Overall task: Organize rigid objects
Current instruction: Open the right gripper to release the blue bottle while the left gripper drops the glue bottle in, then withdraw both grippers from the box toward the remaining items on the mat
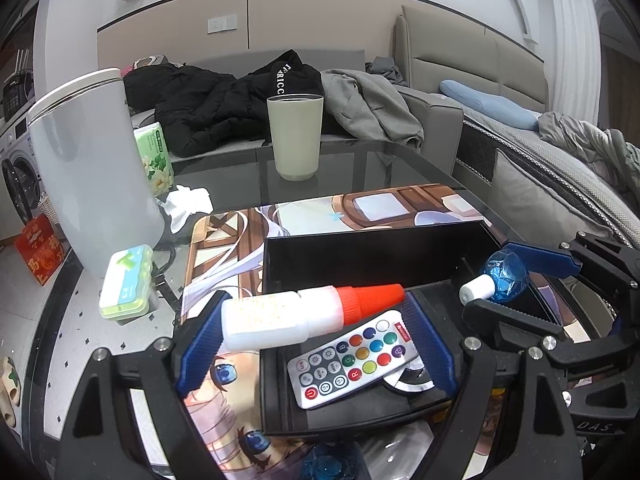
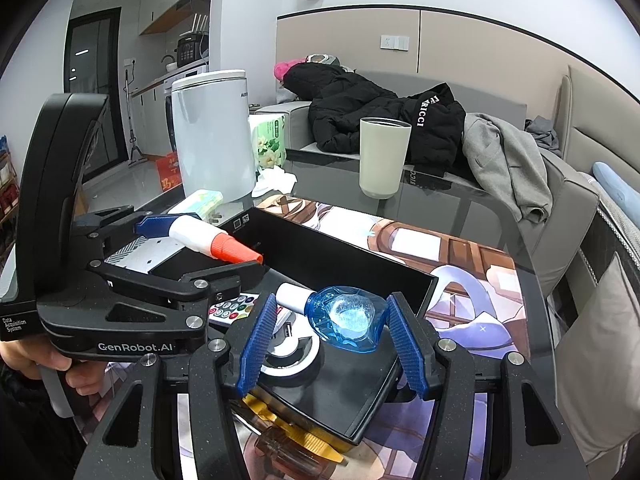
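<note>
My left gripper [image 1: 316, 316] is shut on a white glue bottle with an orange cap [image 1: 304, 314], held sideways over the black organizer tray [image 1: 360, 410]; it also shows in the right wrist view [image 2: 212, 240]. My right gripper [image 2: 332, 320] is shut on a blue faceted bottle with a white cap [image 2: 344, 318], held over the same tray [image 2: 368, 412]; this bottle also shows in the left wrist view [image 1: 502, 276]. A white remote with coloured buttons [image 1: 350, 364] and a chrome ring-shaped object [image 2: 288, 354] lie in the tray.
The tray sits on a printed anime mat [image 1: 360, 208] on a glass table. A beige cup [image 1: 295, 136], a tall white canister [image 1: 92, 168], a green tissue pack [image 1: 154, 156], a crumpled tissue [image 1: 190, 202] and a green case [image 1: 128, 280] stand around. An amber bottle [image 2: 296, 440] lies before the tray.
</note>
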Tool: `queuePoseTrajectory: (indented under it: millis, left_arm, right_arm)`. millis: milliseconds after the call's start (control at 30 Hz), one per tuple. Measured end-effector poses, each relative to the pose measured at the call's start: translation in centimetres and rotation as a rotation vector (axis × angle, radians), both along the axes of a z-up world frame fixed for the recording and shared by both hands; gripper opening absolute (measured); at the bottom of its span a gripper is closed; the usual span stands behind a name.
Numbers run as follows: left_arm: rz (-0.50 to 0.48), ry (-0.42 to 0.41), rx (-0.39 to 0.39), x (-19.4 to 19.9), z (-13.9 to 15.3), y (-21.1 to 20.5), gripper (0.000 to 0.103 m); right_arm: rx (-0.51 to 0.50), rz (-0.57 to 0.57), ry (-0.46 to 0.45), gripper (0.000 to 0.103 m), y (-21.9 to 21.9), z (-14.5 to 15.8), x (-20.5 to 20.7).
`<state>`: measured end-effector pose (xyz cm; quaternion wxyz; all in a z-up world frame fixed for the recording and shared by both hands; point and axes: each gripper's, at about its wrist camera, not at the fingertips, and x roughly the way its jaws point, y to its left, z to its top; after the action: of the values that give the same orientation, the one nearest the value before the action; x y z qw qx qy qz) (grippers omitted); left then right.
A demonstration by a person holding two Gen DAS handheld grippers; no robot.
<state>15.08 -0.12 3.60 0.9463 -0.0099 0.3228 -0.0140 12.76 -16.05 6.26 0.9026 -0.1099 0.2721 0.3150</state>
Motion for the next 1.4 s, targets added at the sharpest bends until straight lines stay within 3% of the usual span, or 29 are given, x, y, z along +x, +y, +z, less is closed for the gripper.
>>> queuePoseTrajectory:
  millis: [433, 533, 700, 800, 1133, 1267, 1400]
  left_arm:
    - [-0.011, 0.014, -0.005, 0.3, -0.1, -0.5, 0.086]
    - [-0.011, 0.023, -0.018, 0.2, 0.0, -0.4, 0.087]
    - [-0.015, 0.000, -0.058, -0.6, 0.8, 0.2, 0.103]
    - [-0.008, -0.013, -0.058, -1.2, 1.2, 0.3, 0.103]
    - [0.052, -0.011, -0.020, -3.7, 1.5, 0.9, 0.103]
    - [0.071, 0.016, -0.028, -4.2, 2.3, 1.1, 0.103]
    - [0.072, -0.015, -0.029, -4.4, 2.6, 1.9, 0.103]
  right_arm:
    - [-0.012, -0.007, -0.013, 0.060, -0.1, 0.1, 0.2]
    - [-0.004, -0.013, -0.018, 0.069, -0.5, 0.3, 0.0]
    - [0.026, -0.038, -0.017, 0.090, -1.9, 0.7, -0.5]
    - [0.052, -0.043, -0.009, 0.098, -2.6, 1.1, -0.9]
    - [0.049, -0.079, -0.020, 0.102, -4.2, 1.7, -2.9]
    - [0.023, -0.120, 0.032, 0.102, -4.8, 1.3, -2.8]
    - [0.017, -0.159, 0.089, 0.102, -5.2, 1.4, -2.3]
